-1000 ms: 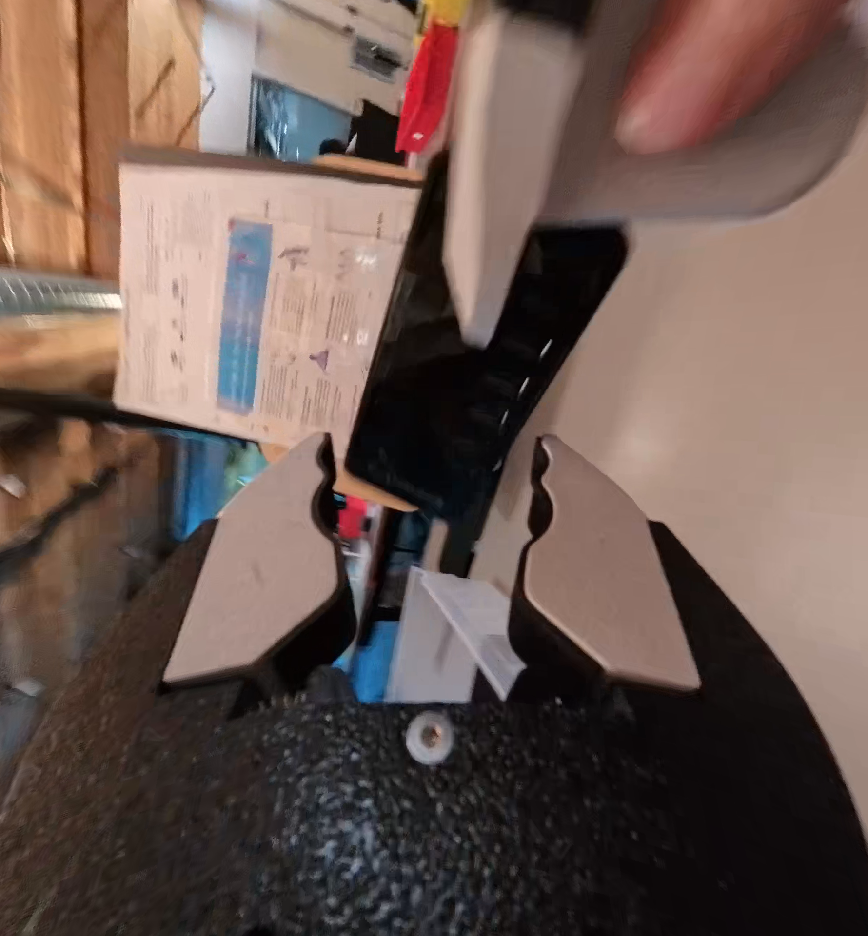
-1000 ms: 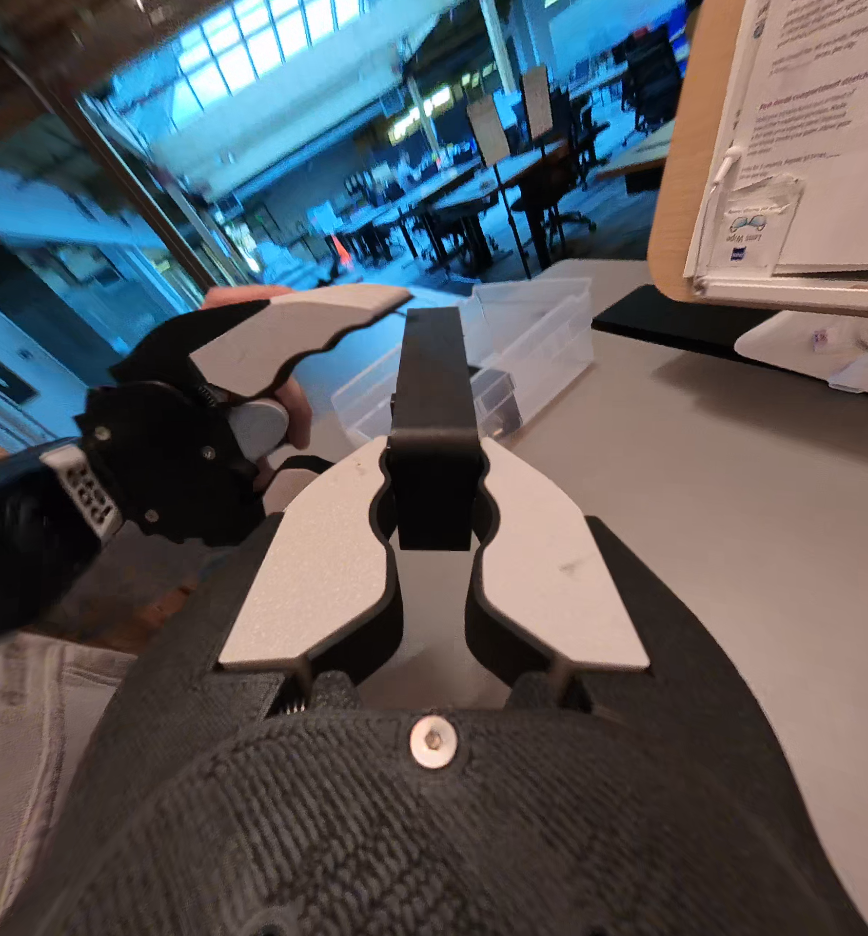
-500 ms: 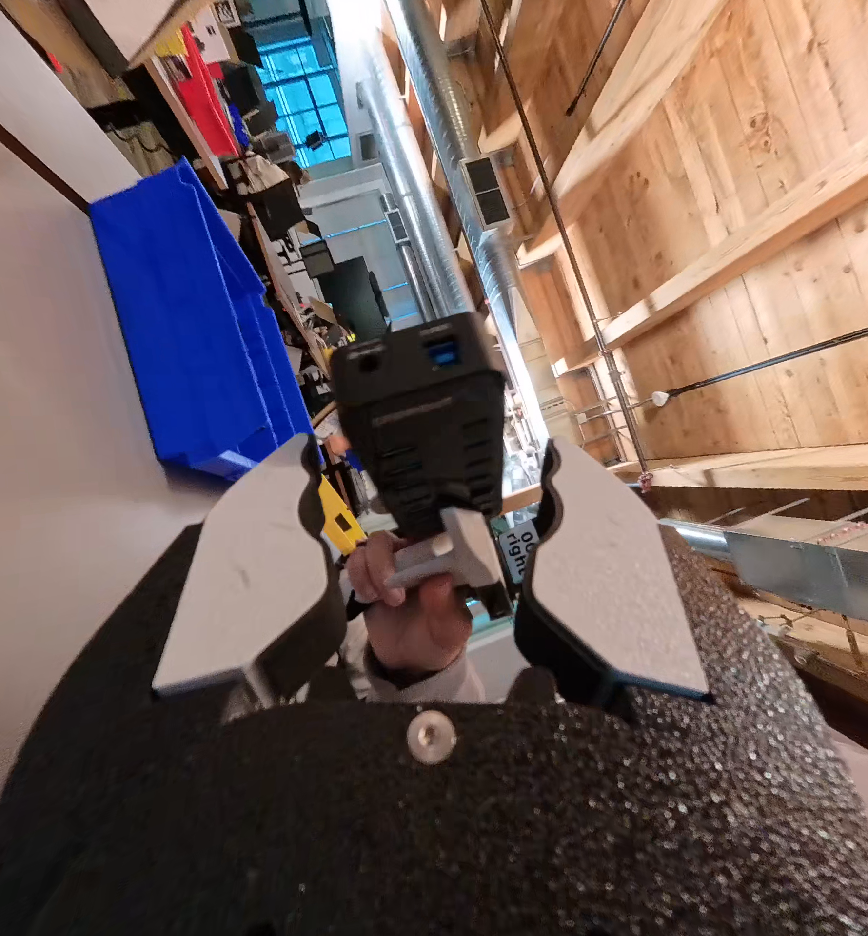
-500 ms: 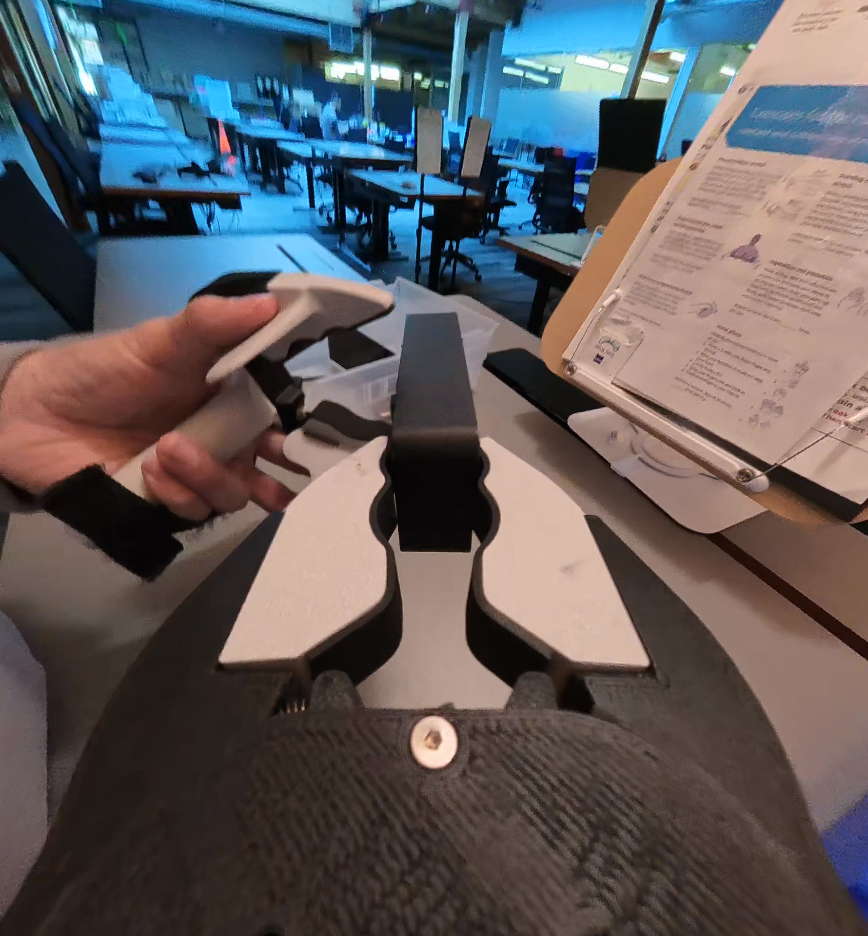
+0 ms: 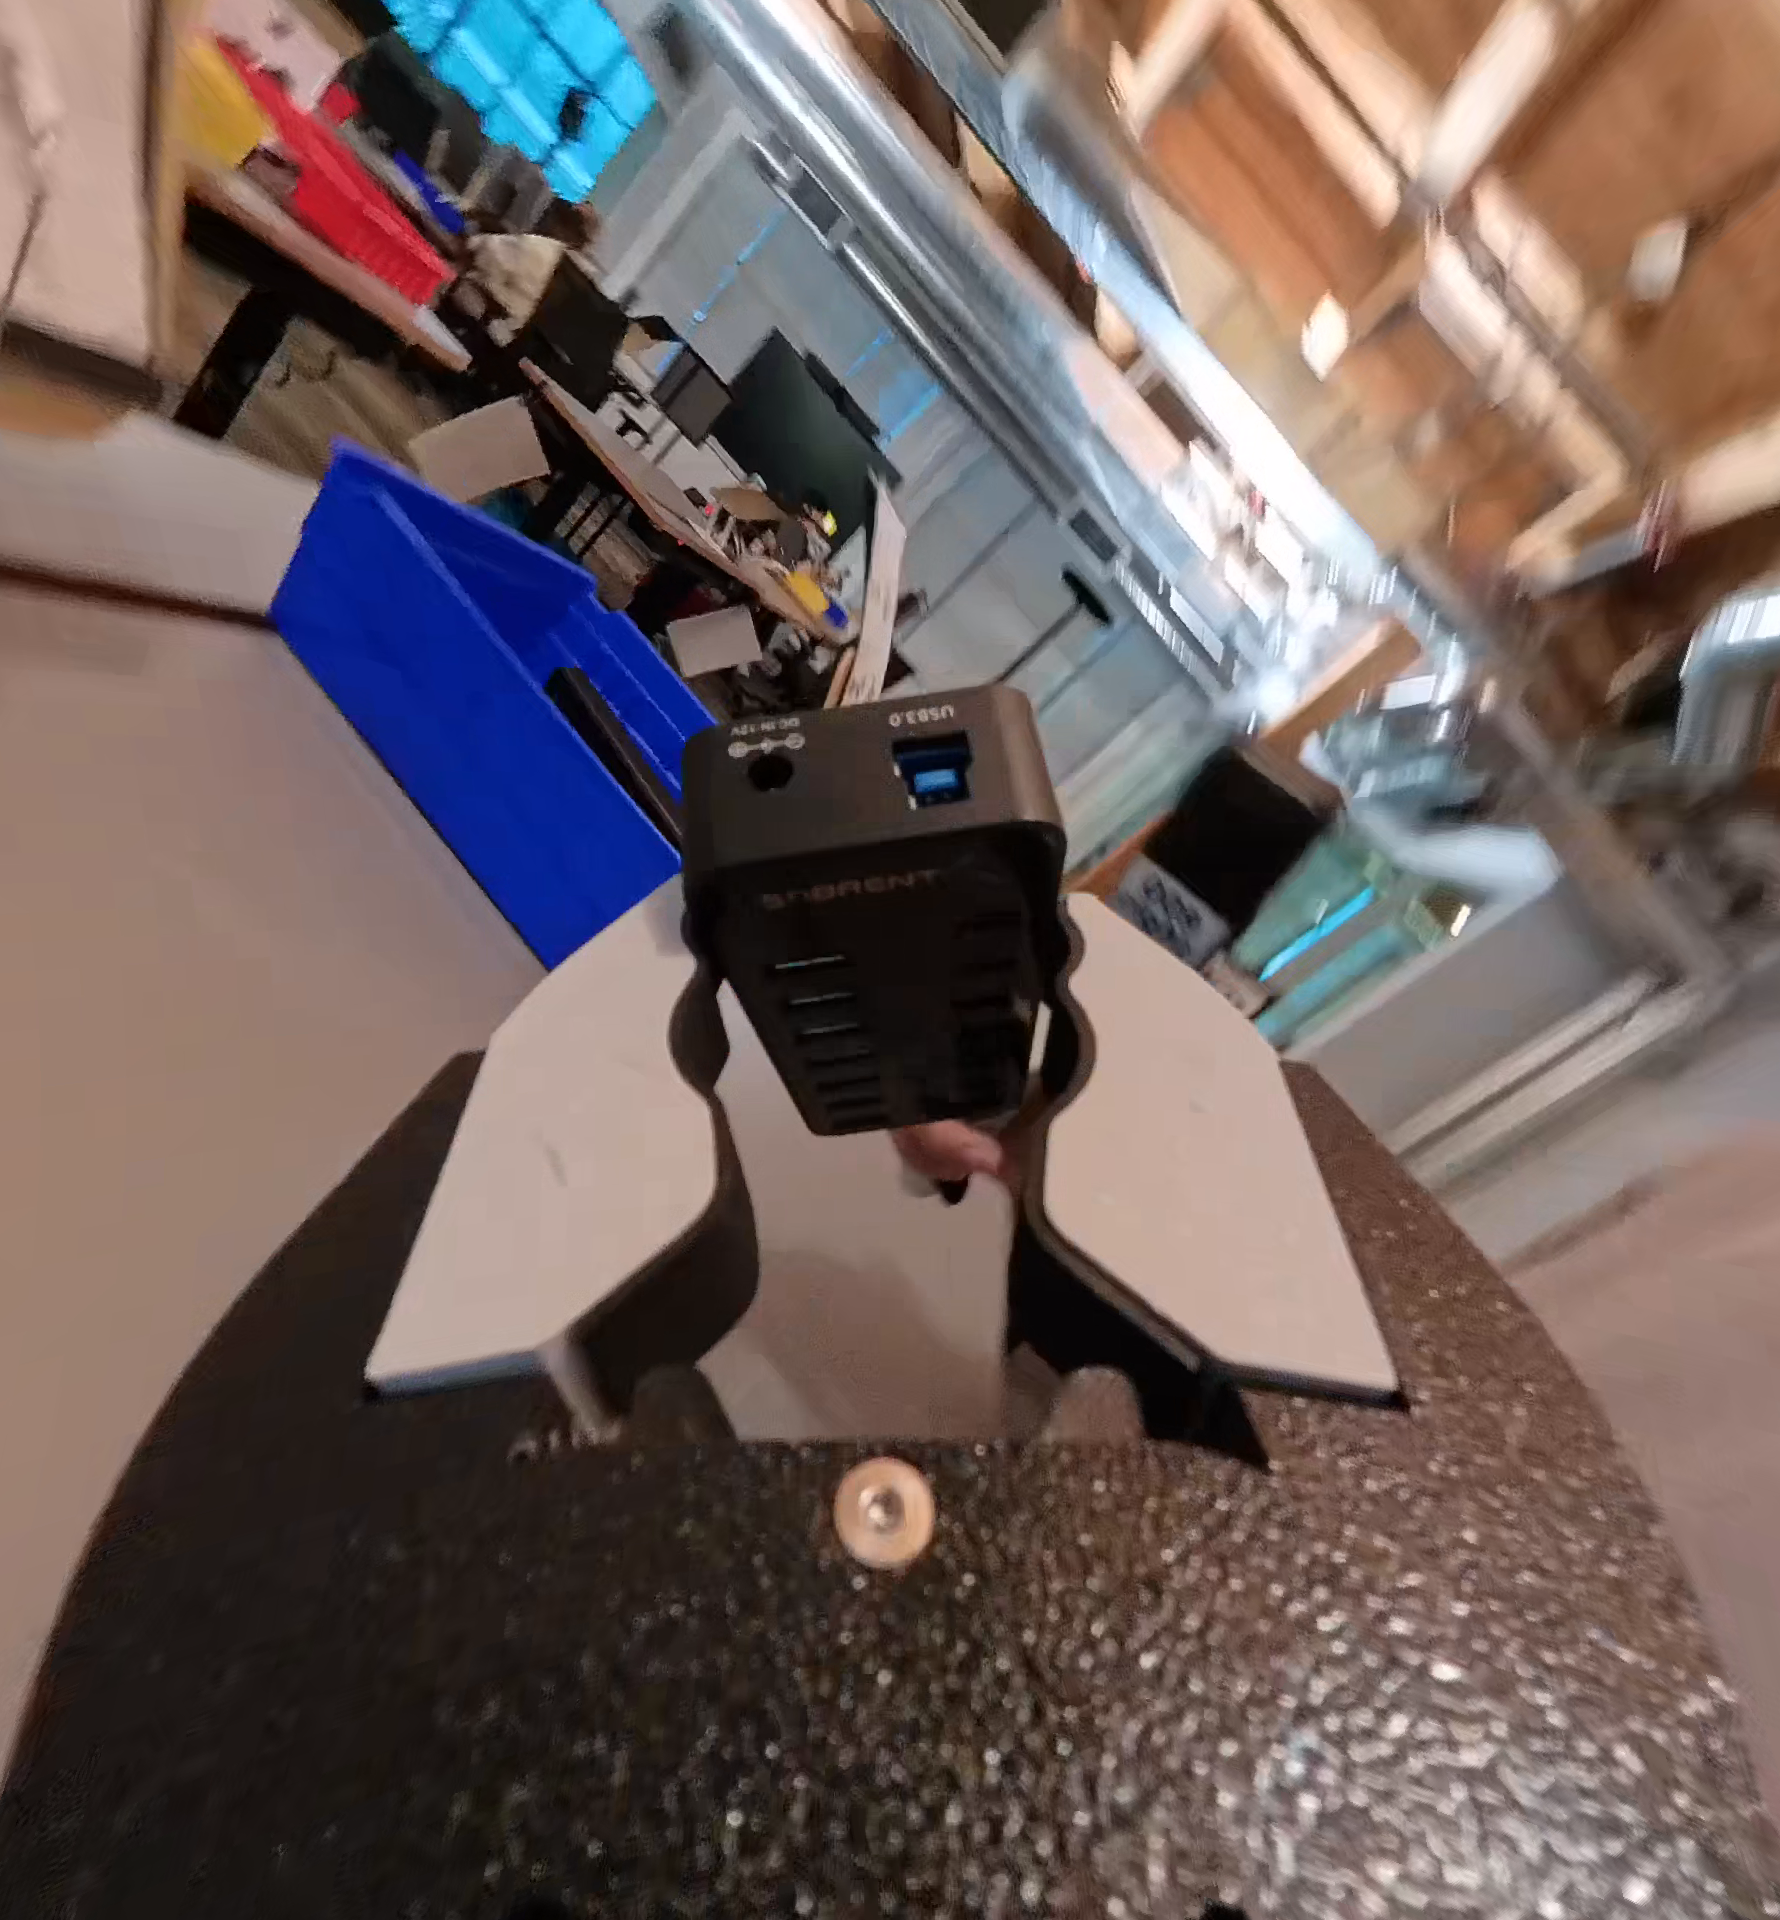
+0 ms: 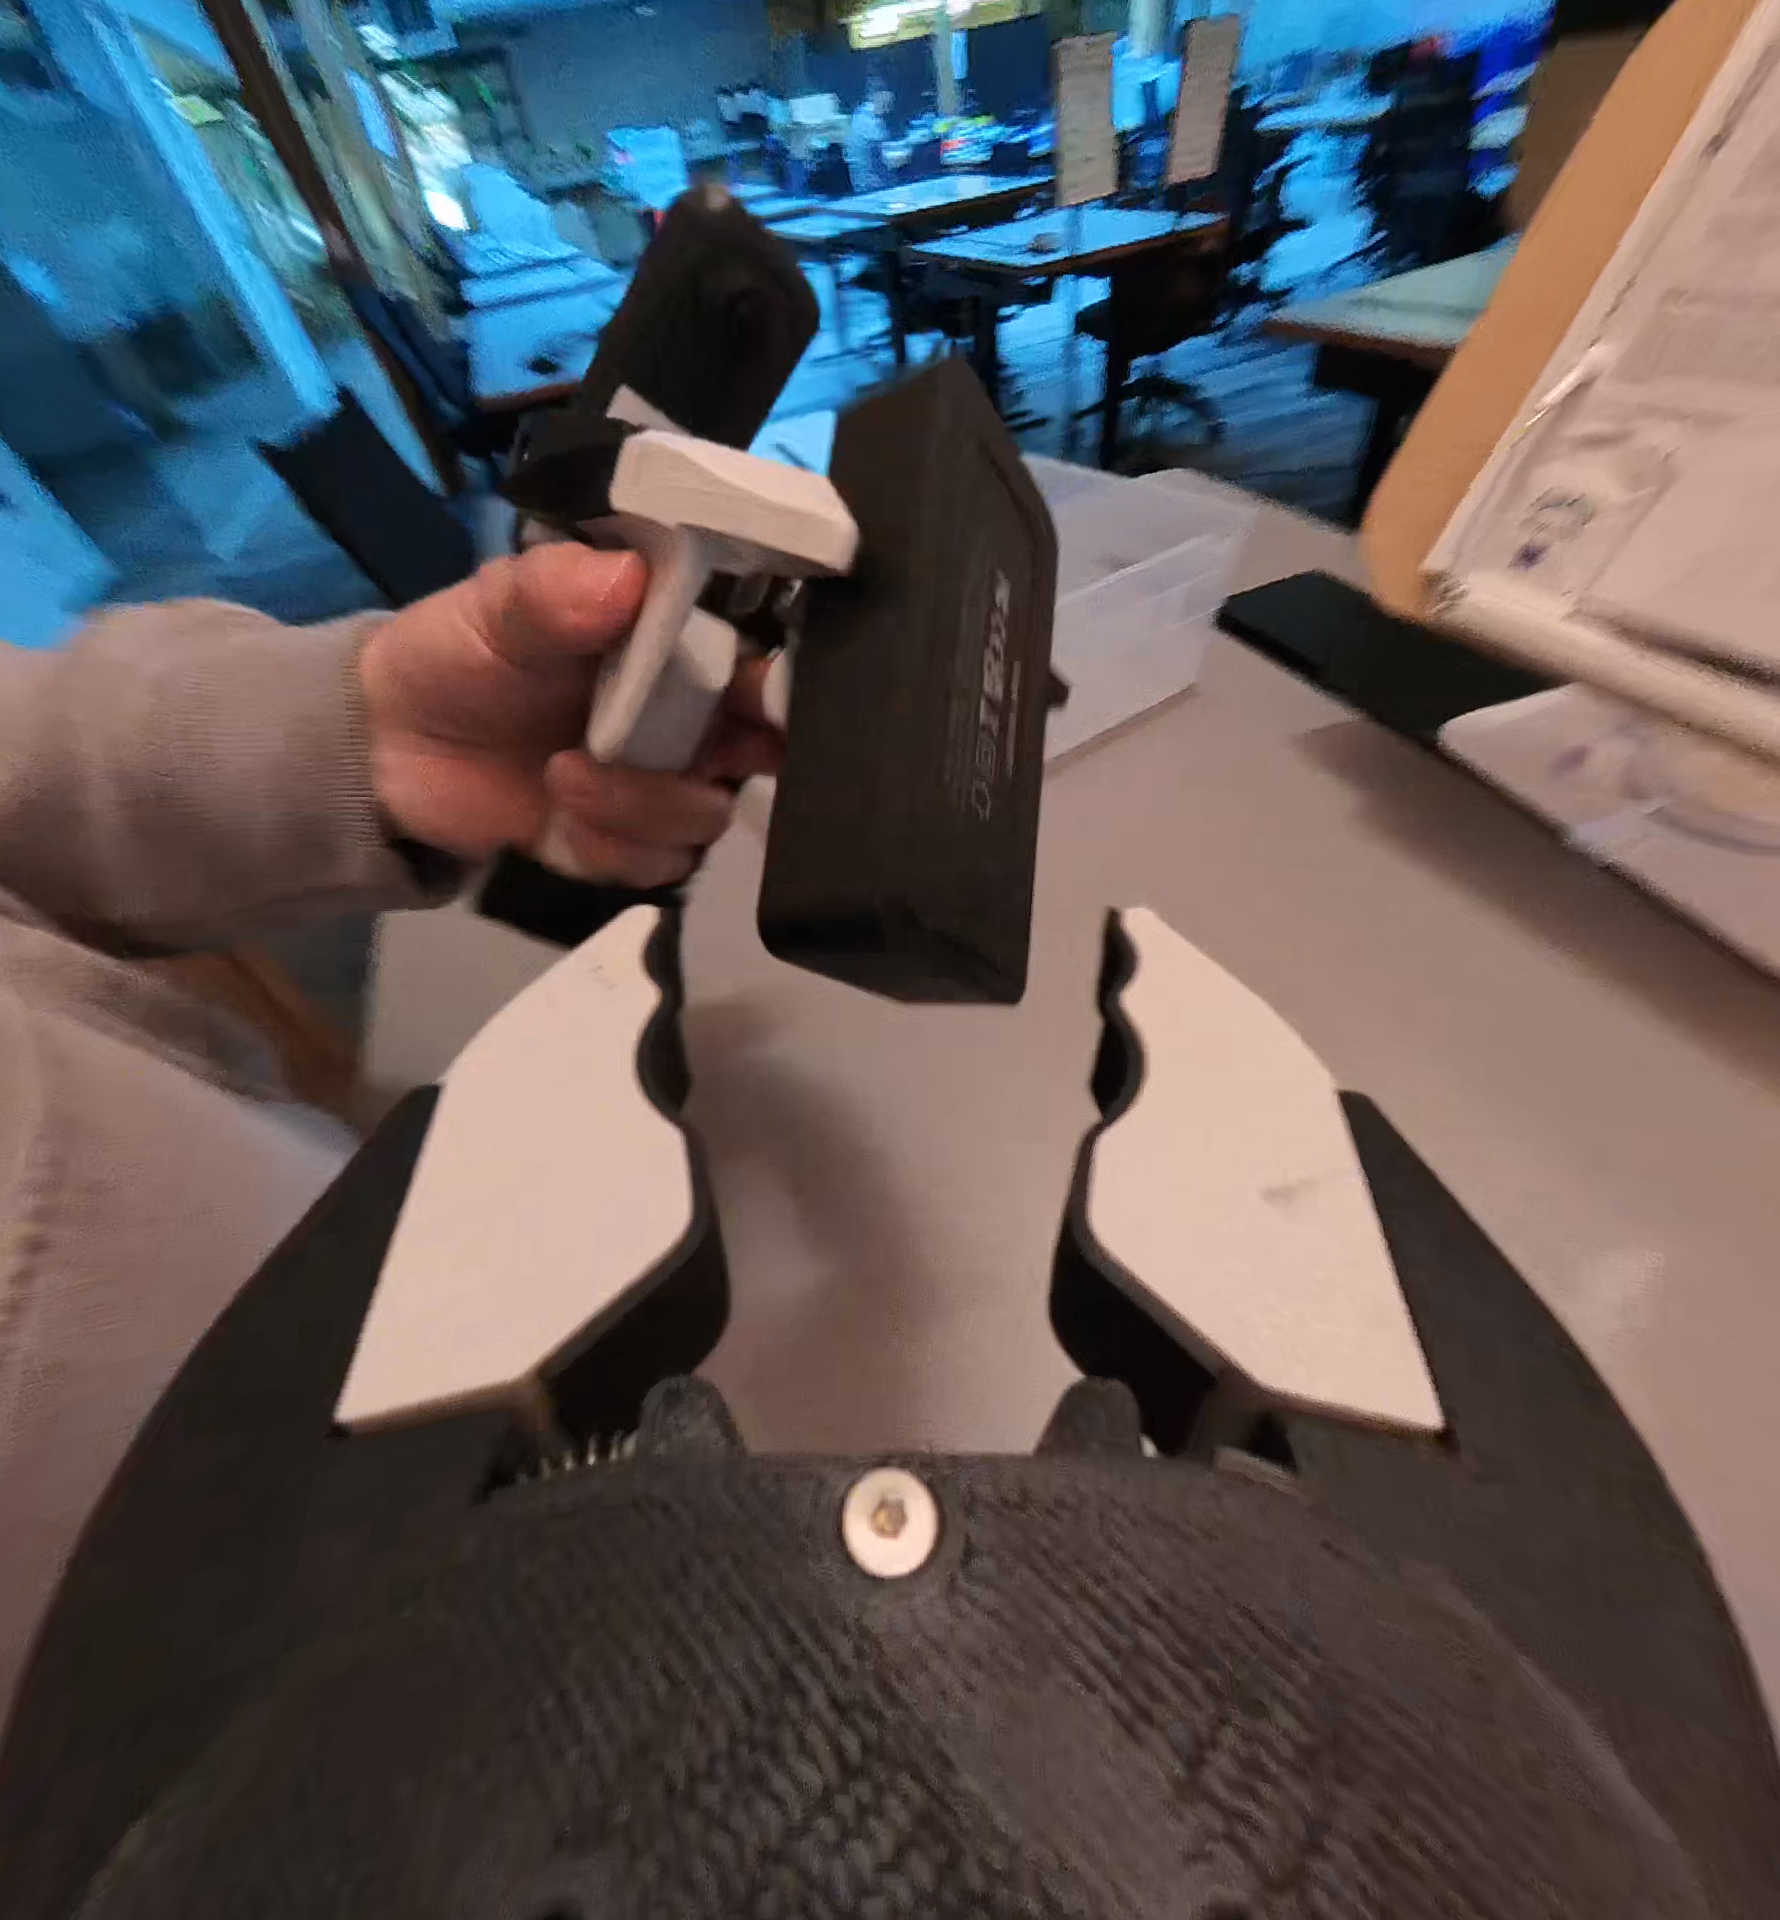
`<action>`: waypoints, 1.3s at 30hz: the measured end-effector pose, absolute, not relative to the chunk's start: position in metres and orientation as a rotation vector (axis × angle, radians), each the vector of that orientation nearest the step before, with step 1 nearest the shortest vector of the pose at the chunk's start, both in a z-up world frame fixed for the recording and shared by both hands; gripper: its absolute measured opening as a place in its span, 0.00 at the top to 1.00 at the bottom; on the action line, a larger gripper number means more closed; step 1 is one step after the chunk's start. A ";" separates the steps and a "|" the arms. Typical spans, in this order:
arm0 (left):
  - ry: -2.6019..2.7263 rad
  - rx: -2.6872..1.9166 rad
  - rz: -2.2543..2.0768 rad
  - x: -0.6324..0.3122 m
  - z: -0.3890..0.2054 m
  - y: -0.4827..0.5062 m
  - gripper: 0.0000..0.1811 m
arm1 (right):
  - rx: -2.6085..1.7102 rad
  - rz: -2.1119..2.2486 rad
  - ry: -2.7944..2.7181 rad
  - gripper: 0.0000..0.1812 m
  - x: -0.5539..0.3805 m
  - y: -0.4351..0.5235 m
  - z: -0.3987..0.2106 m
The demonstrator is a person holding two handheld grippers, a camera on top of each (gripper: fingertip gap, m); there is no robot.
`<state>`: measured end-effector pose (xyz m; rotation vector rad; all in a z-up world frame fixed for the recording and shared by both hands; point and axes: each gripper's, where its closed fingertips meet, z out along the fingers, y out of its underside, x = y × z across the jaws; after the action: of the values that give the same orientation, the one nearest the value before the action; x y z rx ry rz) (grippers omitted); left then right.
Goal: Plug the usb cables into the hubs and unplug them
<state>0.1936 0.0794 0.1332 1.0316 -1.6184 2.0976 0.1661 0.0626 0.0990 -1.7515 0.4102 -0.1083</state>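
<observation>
A black USB hub (image 5: 870, 914) with a blue port on its end face sits clamped between the fingers of my left gripper (image 5: 878, 935), which is shut on it and holds it in the air above the table. In the right wrist view the same hub (image 6: 927, 707) hangs tilted just ahead of my right gripper (image 6: 891, 935), which is open and empty. The left gripper (image 6: 730, 520), held by a hand (image 6: 512, 707), grips the hub's side there. No USB cable is in view.
A blue bin (image 5: 470, 686) stands on the grey table (image 5: 138, 883) at the left. A clear plastic box (image 6: 1135, 592), a black flat base (image 6: 1364, 655) and a board with papers (image 6: 1644, 416) stand at the back and right of the table (image 6: 1333, 1039).
The hub has passed from the right gripper to the left. The right gripper opened and let it go; the left gripper, open before, closed on it.
</observation>
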 end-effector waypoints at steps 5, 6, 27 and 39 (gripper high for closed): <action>-1.997 0.463 2.123 0.162 0.151 0.069 0.68 | -1.722 0.347 0.423 0.43 0.145 0.073 0.094; -2.059 0.387 2.116 0.159 0.151 0.065 0.68 | -1.727 0.423 0.386 0.43 0.137 0.079 0.093; -2.460 0.244 1.827 0.145 0.115 0.044 0.66 | -1.792 0.238 0.246 0.57 0.133 0.099 0.083; -2.753 0.171 1.713 0.148 0.131 0.048 0.67 | -1.785 0.174 0.225 0.58 0.136 0.102 0.085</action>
<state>0.1483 0.0480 0.1308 0.1713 -2.7525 1.7127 0.1355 0.1018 0.0847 -1.7847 0.2247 0.1737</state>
